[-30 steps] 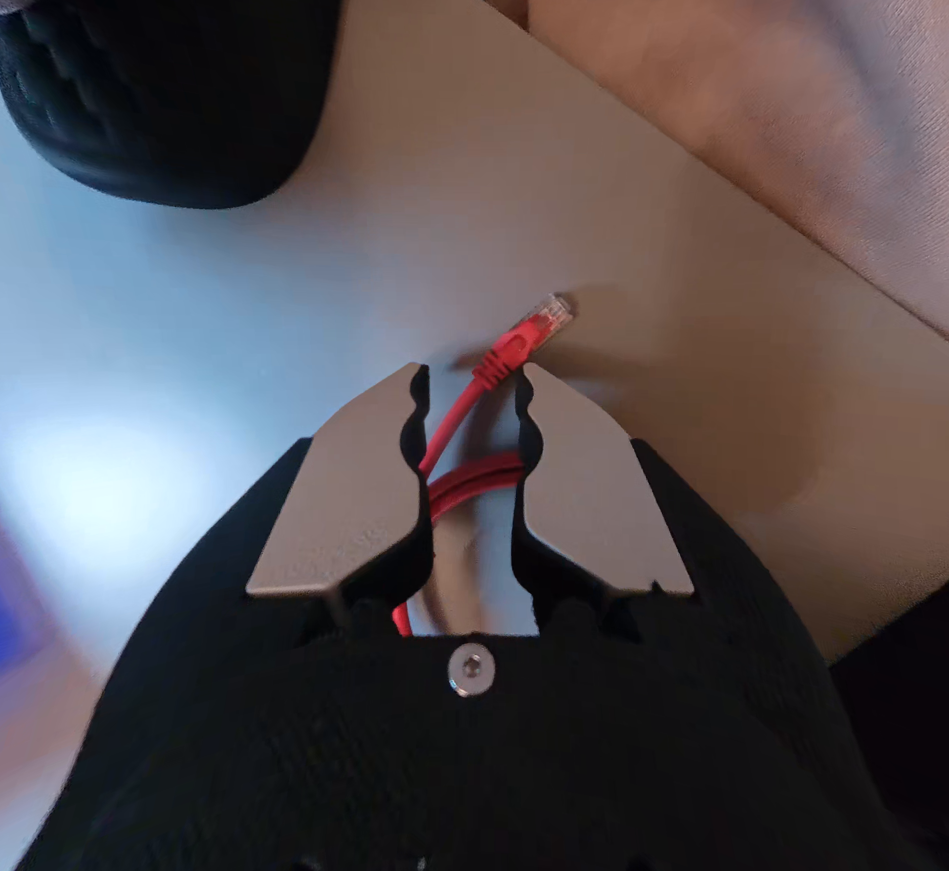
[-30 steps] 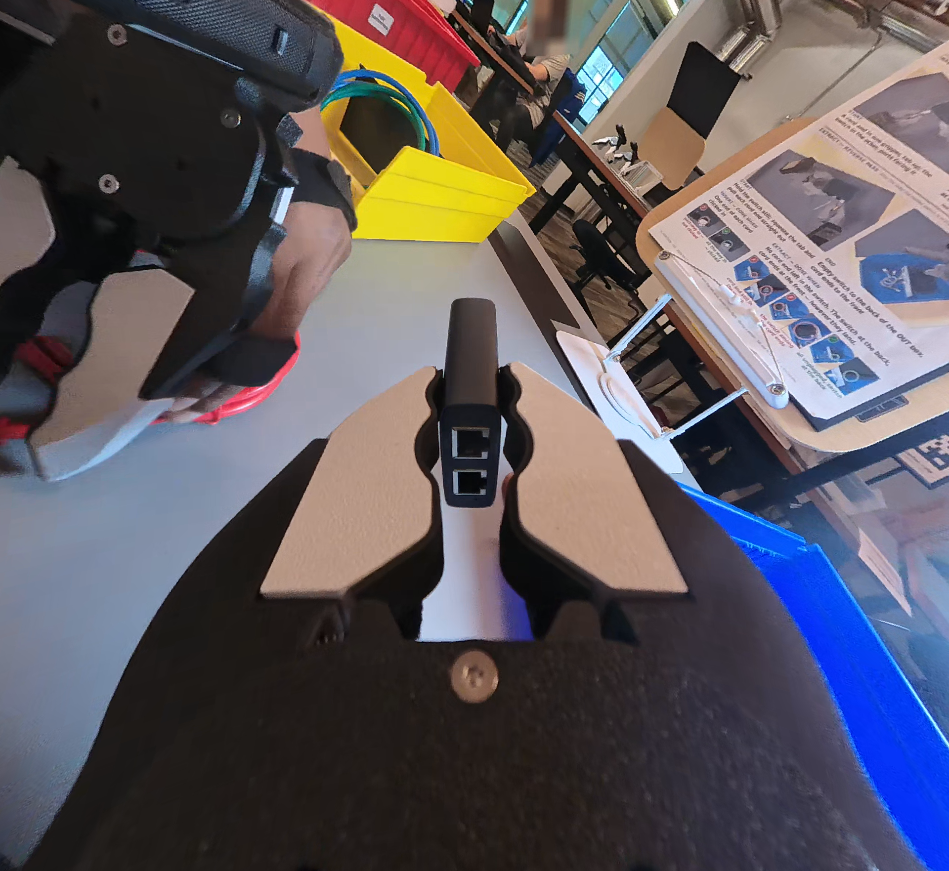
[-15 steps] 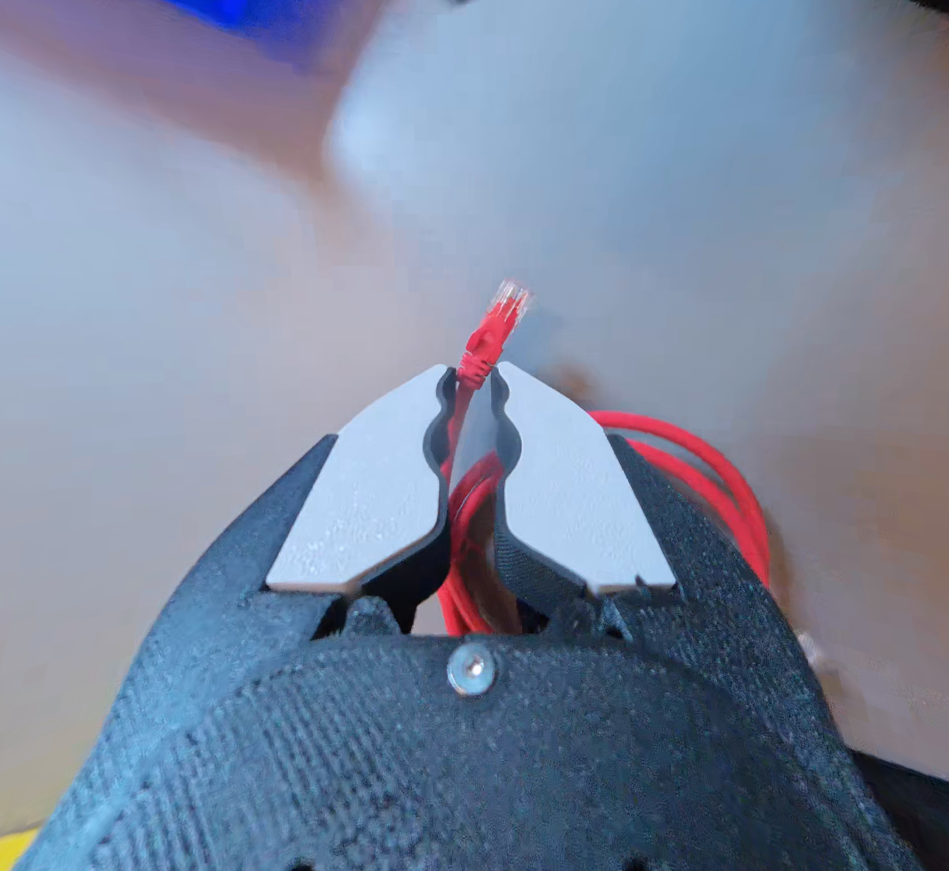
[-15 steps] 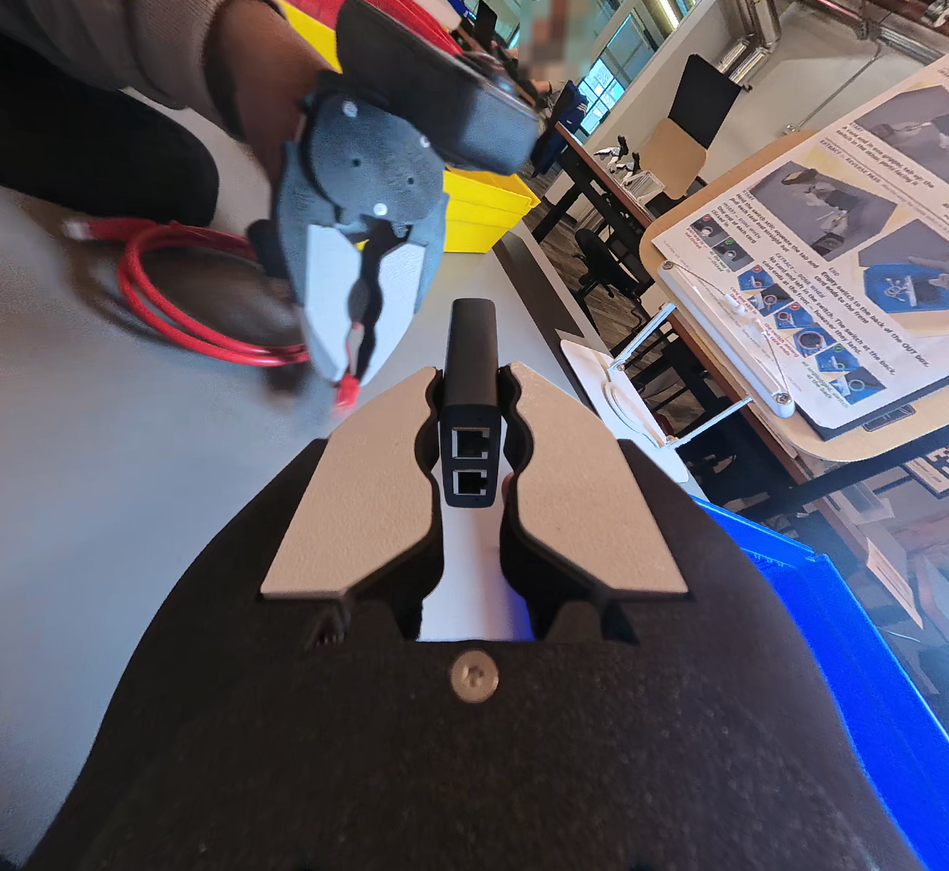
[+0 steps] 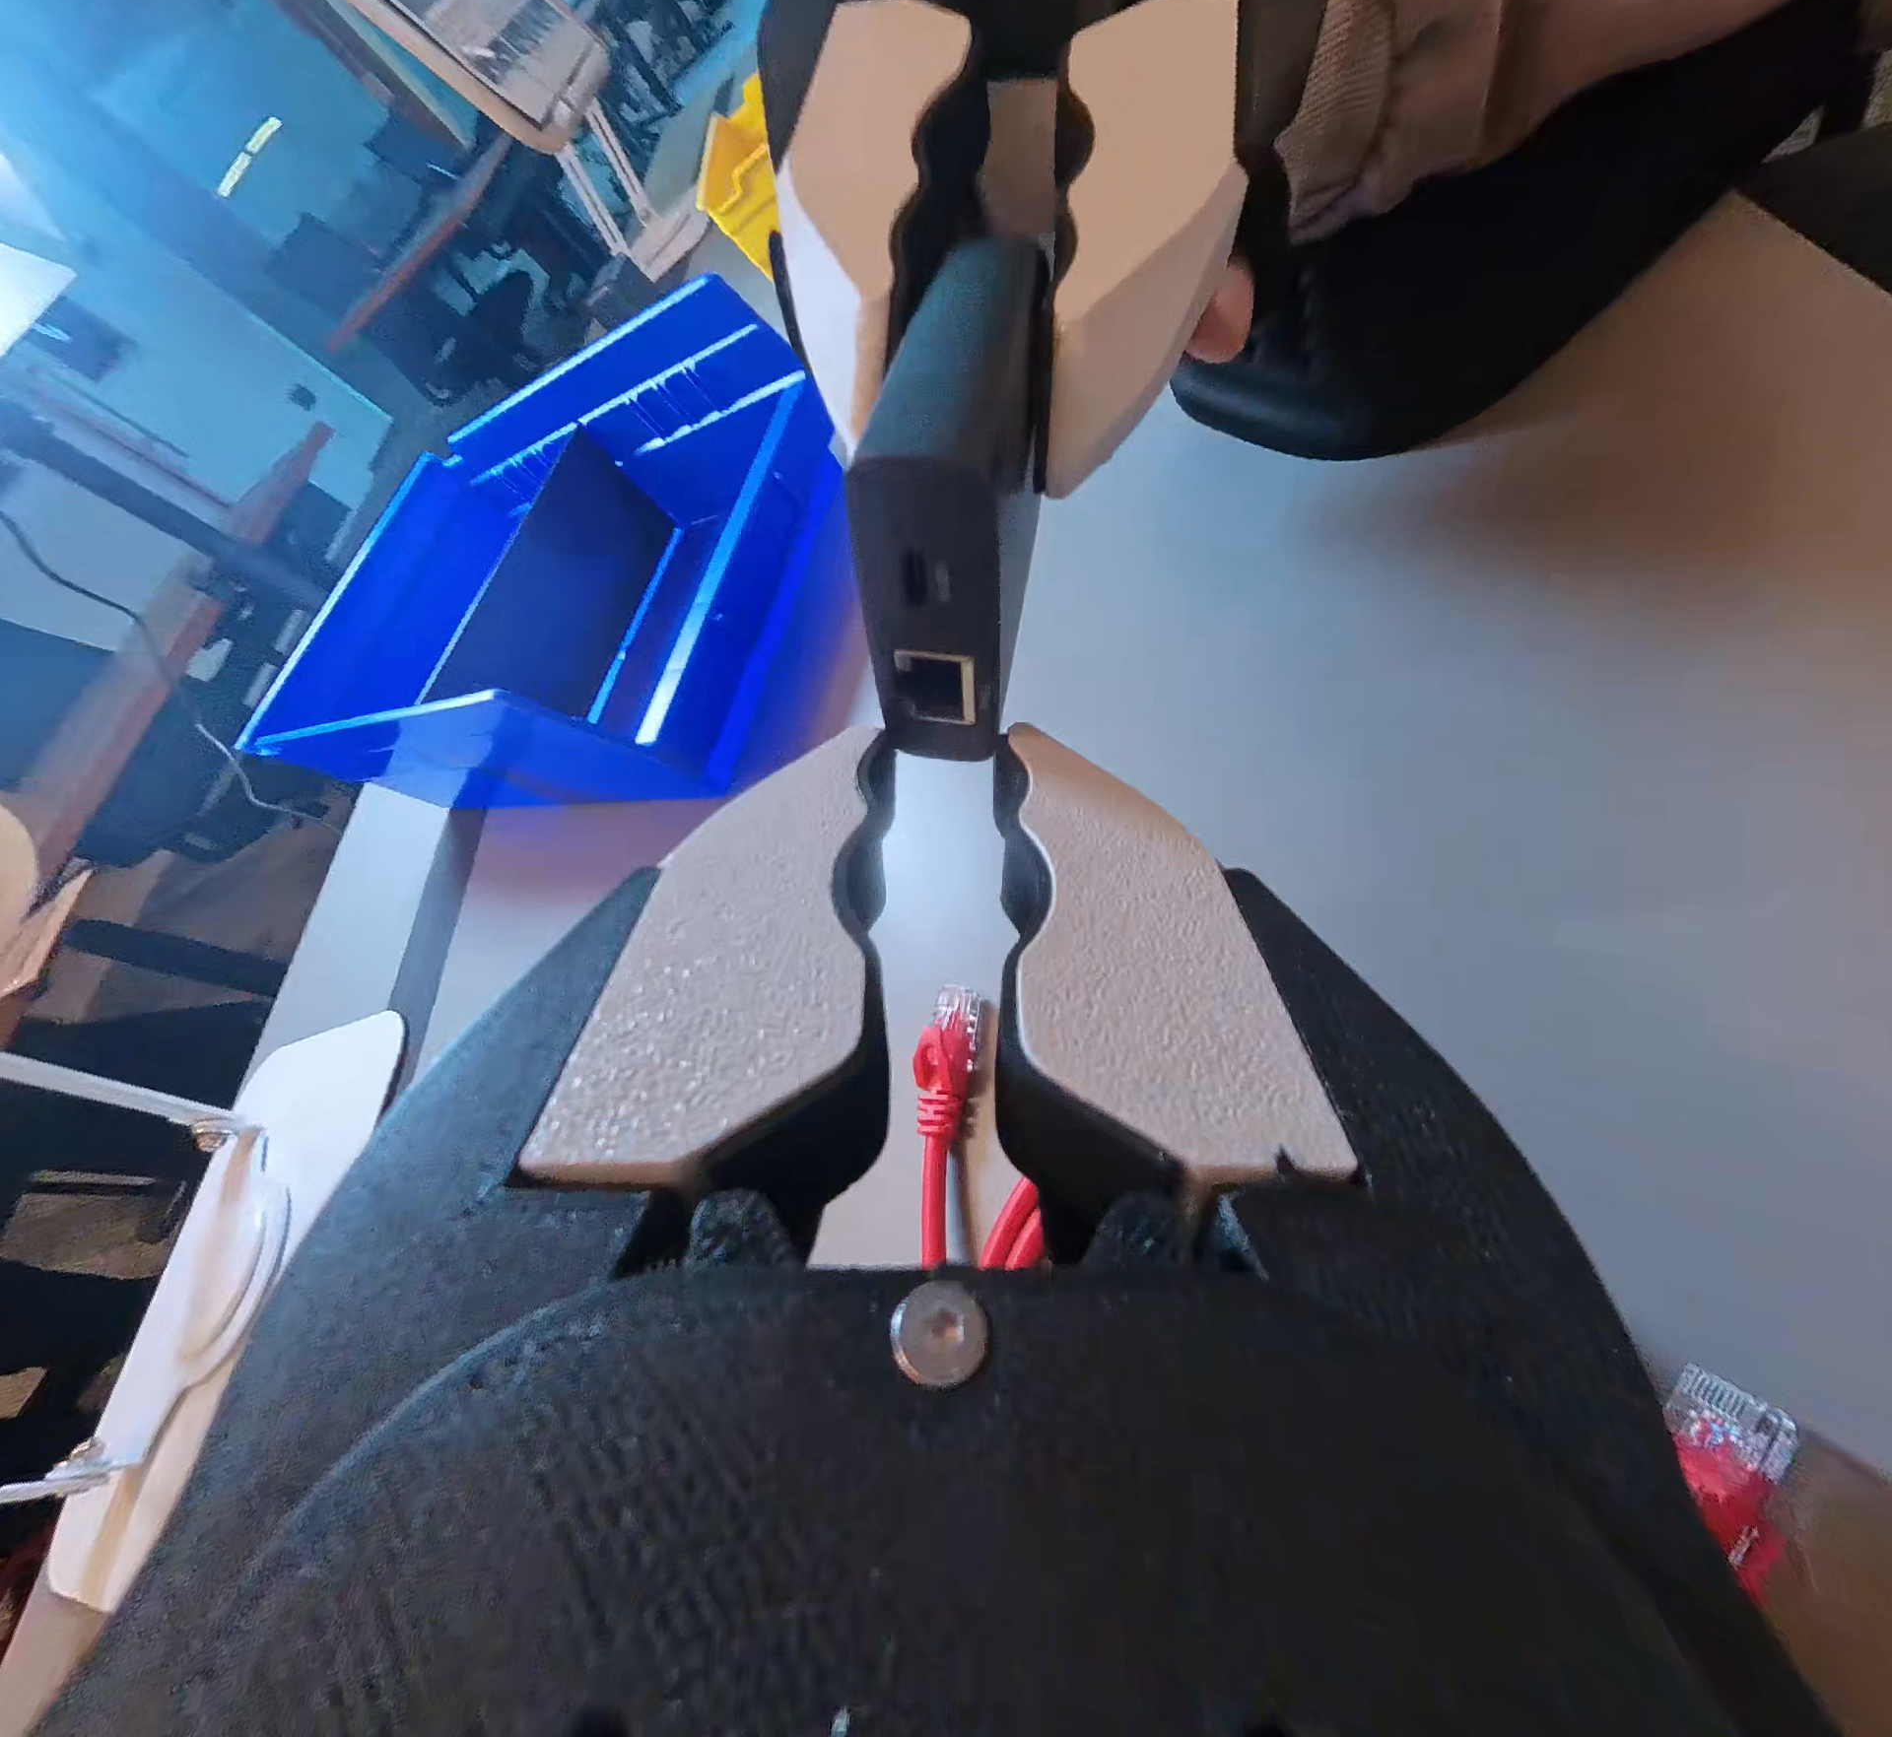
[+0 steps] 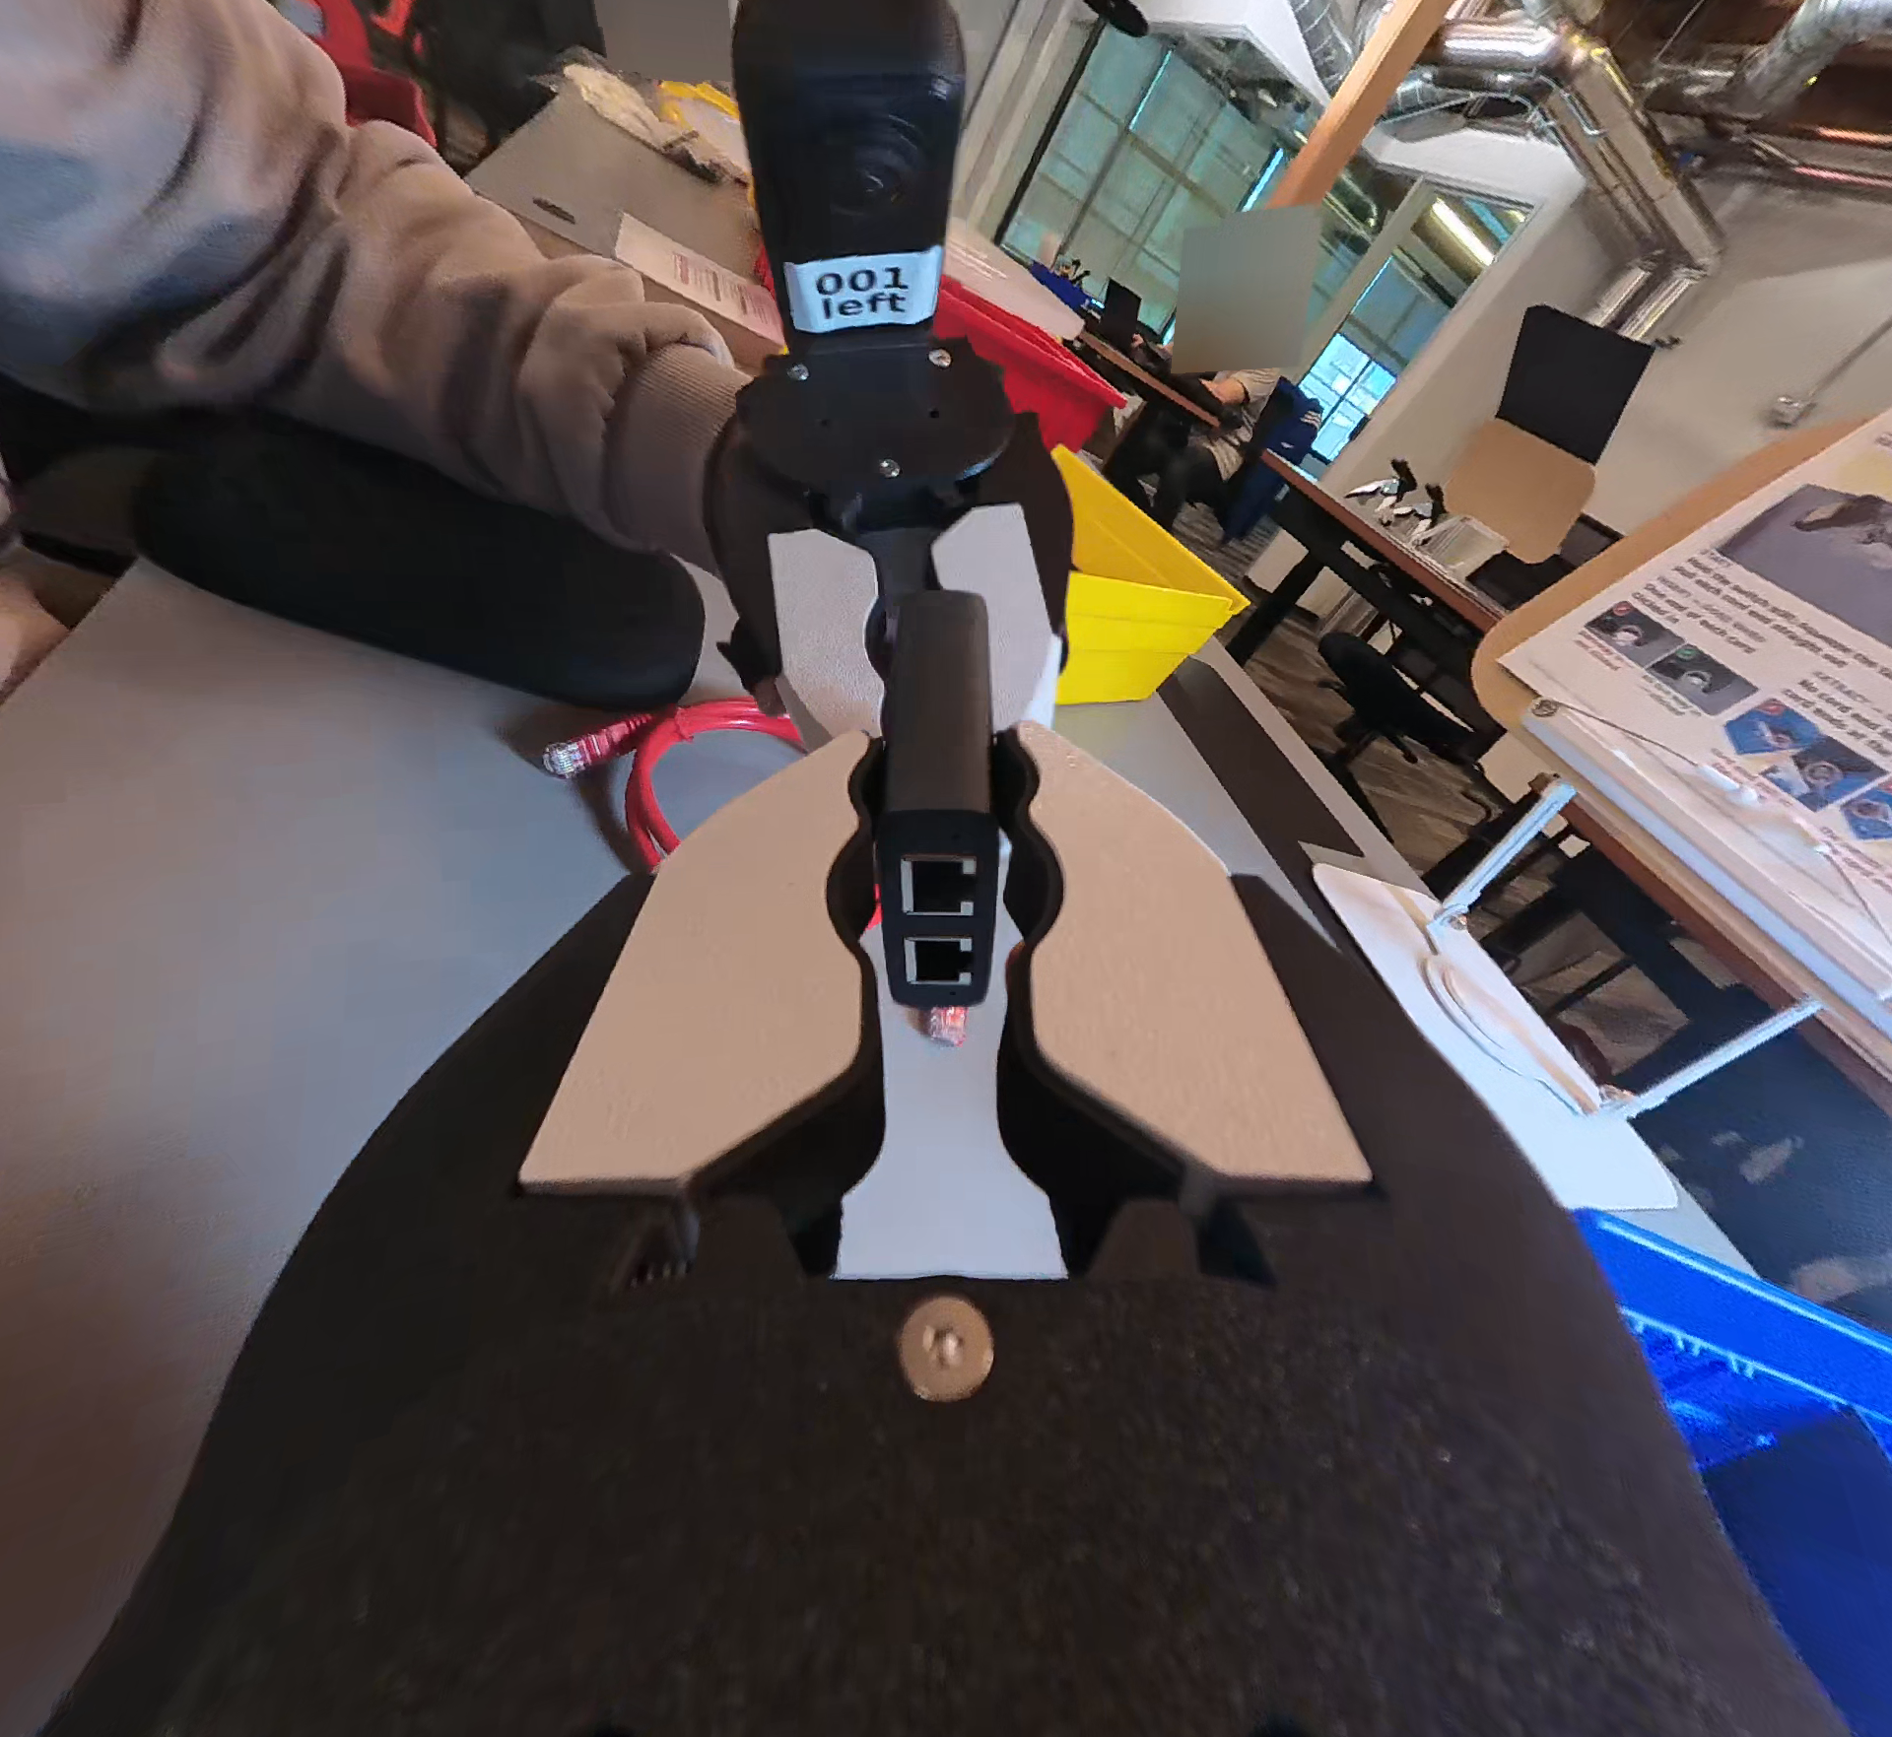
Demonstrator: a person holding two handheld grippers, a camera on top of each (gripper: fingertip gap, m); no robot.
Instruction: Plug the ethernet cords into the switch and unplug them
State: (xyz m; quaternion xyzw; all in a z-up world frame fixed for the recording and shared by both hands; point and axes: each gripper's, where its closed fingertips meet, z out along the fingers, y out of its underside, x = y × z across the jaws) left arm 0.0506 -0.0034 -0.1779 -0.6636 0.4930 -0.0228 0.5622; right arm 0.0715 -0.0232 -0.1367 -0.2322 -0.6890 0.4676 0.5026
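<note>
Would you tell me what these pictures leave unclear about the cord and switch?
- Left wrist view: the red cord runs under the left tool's body, hiding its coil.
- Left wrist view: the second plug at the lower right is blurred and partly covered.
- Right wrist view: the switch hides the left tool's gap.

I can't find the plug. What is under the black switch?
A red plug tip shows just below the switch; the switch covers the rest of that cord.
</note>
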